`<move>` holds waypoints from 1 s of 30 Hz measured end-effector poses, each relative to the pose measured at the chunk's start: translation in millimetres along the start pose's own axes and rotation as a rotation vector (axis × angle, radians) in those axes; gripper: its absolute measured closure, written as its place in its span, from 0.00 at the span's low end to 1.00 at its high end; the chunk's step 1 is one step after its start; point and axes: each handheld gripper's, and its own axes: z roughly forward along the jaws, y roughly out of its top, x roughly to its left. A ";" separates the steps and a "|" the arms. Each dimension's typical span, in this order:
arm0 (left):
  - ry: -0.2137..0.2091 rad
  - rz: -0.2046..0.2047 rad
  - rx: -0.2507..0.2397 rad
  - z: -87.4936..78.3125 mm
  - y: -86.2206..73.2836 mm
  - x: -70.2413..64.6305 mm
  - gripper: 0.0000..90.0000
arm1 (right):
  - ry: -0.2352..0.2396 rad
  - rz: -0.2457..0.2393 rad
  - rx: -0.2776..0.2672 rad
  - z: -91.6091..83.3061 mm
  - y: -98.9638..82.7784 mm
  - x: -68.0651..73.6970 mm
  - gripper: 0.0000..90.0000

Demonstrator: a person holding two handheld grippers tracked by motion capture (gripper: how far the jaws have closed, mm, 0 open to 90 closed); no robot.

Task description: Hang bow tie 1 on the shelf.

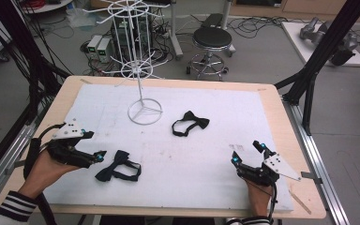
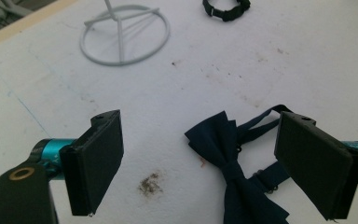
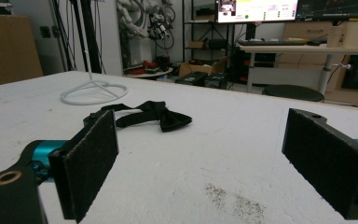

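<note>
Navy bow tie between the left tool's jaws, not yet gripped

Navy fabric bow tie with its thin strap (image 1: 117, 167) lies flat on the white padded sheet (image 1: 192, 154) covering the wooden desk (image 1: 281, 117), at the near left, just ahead of the left tool (image 1: 101, 156). In the left gripper view the bow (image 2: 233, 172) sits nearer the right-hand jaw than the middle of the gap, and the strap loop runs under that jaw. Both jaws stand wide apart and hold nothing.

What could go wrong: closing from here would likely catch one wing or the strap alone, so the tie could dangle lopsided or slip free when lifted. The soft cloth may also bunch and slide on the sheet if a jaw pushes it sideways before the pinch. Centring on the knot first looks safer.

The left hand (image 1: 44, 171) comes in from the lower left, the tool held low and pointing right across the sheet. The right tool (image 1: 248, 154) rests well apart at the near right, its jaws spread wide and empty, the right hand (image 1: 258, 194) below it and pointing away from the person. A second, black bow tie (image 1: 190, 123) lies farther off near the middle, beside the ring base of the white wire display stand (image 1: 145, 112)
</note>
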 end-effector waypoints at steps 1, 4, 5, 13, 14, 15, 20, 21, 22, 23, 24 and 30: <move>-0.005 0.001 0.014 1.1 1.0 -0.4 0.18 | 0.000 0.000 0.000 0.0 0.0 0.0 0.11; -0.008 0.007 0.045 4.4 3.7 -2.4 0.19 | -0.002 -0.002 -0.002 0.1 0.0 -0.2 0.11; -0.010 0.008 0.055 5.5 4.5 -2.5 0.19 | -0.002 -0.002 -0.002 0.1 0.0 -0.2 0.11; -0.022 0.009 0.137 17.2 7.2 -5.9 0.21 | -0.001 0.001 -0.002 -0.3 -0.1 -0.1 0.11; -0.026 0.010 0.145 18.6 7.3 -6.1 0.21 | -0.001 0.001 -0.003 -0.3 -0.1 -0.1 0.11; -0.027 0.014 0.152 20.0 7.5 -6.4 0.21 | -0.001 0.001 -0.003 -0.3 -0.1 -0.1 0.11; -0.037 0.013 0.177 27.4 5.7 -7.5 0.21 | -0.001 0.000 -0.004 -0.4 -0.2 -0.2 0.11; -0.033 0.017 0.180 28.8 5.4 -7.7 0.21 | -0.001 0.001 -0.005 -0.4 -0.1 -0.1 0.11; -0.031 0.021 0.184 29.8 5.2 -8.2 0.21 | -0.001 0.000 -0.005 -0.4 -0.1 -0.2 0.11; -0.035 0.022 0.188 30.8 5.0 -8.3 0.21 | 0.000 0.002 -0.004 -0.5 -0.1 -0.1 0.11; -0.038 0.021 0.192 31.9 4.8 -8.6 0.21 | 0.000 0.001 -0.005 -0.5 -0.1 -0.2 0.11; -0.044 0.027 0.237 38.7 3.7 -11.0 0.22 | 0.001 0.000 -0.008 -0.4 -0.2 -0.2 0.11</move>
